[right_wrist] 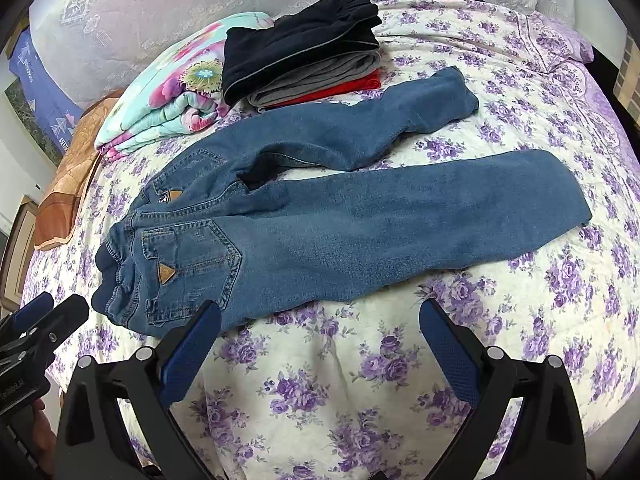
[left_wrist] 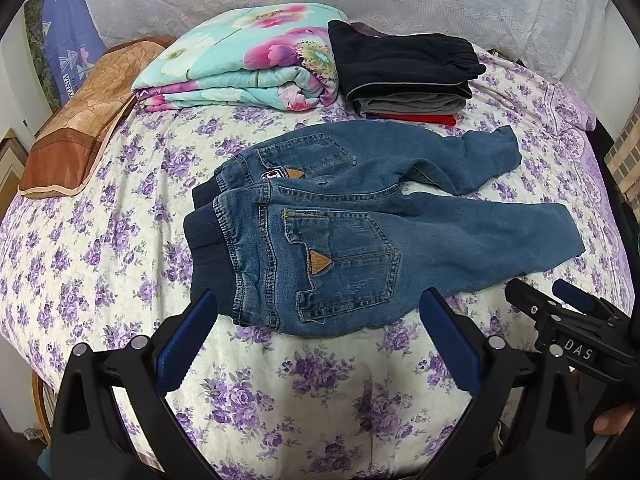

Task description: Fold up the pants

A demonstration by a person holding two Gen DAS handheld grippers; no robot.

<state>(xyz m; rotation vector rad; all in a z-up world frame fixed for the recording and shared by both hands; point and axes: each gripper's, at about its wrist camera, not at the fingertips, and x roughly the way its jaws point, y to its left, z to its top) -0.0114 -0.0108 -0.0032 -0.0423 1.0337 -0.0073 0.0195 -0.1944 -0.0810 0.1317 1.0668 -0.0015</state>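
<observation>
The jeans point(right_wrist: 320, 216) lie back-side up on the bed point(right_wrist: 400, 360), waistband toward the left and the two legs splayed apart toward the right, the far leg point(right_wrist: 360, 132) rumpled beside a stack of folded clothes point(right_wrist: 304, 60). The left hand-held gripper point(left_wrist: 318, 332) and the right hand-held gripper point(right_wrist: 320, 340) both hover at the near edge with jaws spread wide, holding nothing. Likely risks: pinching the floral bedcover along with the denim, or a crooked fold, since the legs are not aligned and the far one could drag against the stack.
</observation>
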